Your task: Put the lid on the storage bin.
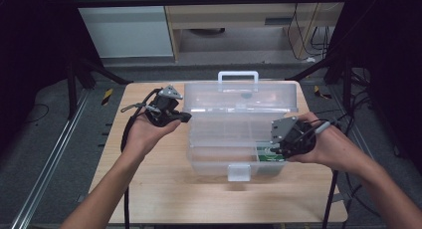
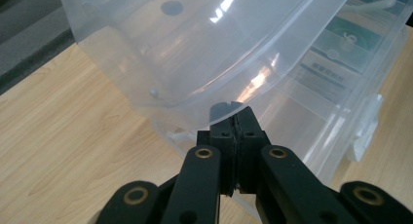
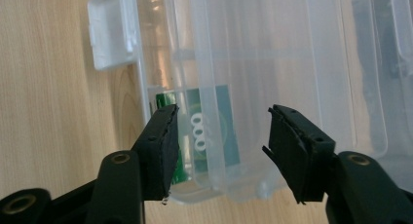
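Note:
A clear plastic toolbox [image 1: 224,139] stands open on the wooden table [image 1: 164,189], its lid [image 1: 239,97] tilted up at the back with the handle [image 1: 238,75] on top. My left gripper [image 1: 185,117] is shut, and its tips [image 2: 237,118] sit against the lid's left rim [image 2: 195,53]; I cannot tell whether they pinch it. My right gripper [image 1: 273,149] is open at the box's front right corner. Its jaws [image 3: 222,114] stand either side of the clear wall without pressing on it. A green printed card [image 3: 214,136] lies inside, below them.
The box's front latch [image 1: 239,171] hangs over the near wall. More green and dark packets [image 2: 350,31] lie in the compartments. Bare wood lies left of the box and in front of it. The table's edges drop to a grey floor with cables.

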A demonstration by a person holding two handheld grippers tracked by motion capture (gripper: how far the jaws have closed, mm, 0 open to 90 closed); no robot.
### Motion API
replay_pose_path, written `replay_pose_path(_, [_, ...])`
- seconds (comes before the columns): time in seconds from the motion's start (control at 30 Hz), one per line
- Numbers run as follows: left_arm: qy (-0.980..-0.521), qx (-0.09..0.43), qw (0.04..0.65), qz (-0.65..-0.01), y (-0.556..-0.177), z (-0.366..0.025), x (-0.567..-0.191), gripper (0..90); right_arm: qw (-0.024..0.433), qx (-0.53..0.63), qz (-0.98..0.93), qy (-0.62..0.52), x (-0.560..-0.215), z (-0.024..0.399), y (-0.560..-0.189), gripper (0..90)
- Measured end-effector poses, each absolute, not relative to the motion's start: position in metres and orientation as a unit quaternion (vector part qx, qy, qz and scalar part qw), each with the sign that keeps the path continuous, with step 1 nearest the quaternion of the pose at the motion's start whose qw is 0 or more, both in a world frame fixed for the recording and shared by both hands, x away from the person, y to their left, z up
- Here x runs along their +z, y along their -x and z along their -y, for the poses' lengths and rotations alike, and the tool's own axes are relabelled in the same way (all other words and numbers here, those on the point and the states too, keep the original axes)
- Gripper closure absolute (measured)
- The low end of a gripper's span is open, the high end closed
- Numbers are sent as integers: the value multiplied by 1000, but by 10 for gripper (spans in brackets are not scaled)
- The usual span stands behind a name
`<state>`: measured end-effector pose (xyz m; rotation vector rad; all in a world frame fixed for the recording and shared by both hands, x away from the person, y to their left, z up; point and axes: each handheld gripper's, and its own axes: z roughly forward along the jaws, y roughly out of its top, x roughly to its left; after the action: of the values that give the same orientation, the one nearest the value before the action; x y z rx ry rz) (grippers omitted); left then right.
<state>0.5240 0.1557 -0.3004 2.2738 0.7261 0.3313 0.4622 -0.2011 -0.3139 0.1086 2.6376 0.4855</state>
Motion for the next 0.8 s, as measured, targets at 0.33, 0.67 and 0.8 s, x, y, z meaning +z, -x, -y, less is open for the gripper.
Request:
replay_pose_path(0.33, [-885, 125, 356, -275, -510, -157, -314, 892, 248, 192, -945, -93, -321, 242, -443, 326])
replay_pose_path(0.67, [-887, 126, 354, -269, -500, -157, -326, 893, 250, 179, -944, -118, -331, 265, -437, 239])
replay_pose_path(0.8, [-886, 126, 356, -268, -496, -158, -332, 893, 250, 178, -944, -124, -336, 270, -437, 234])
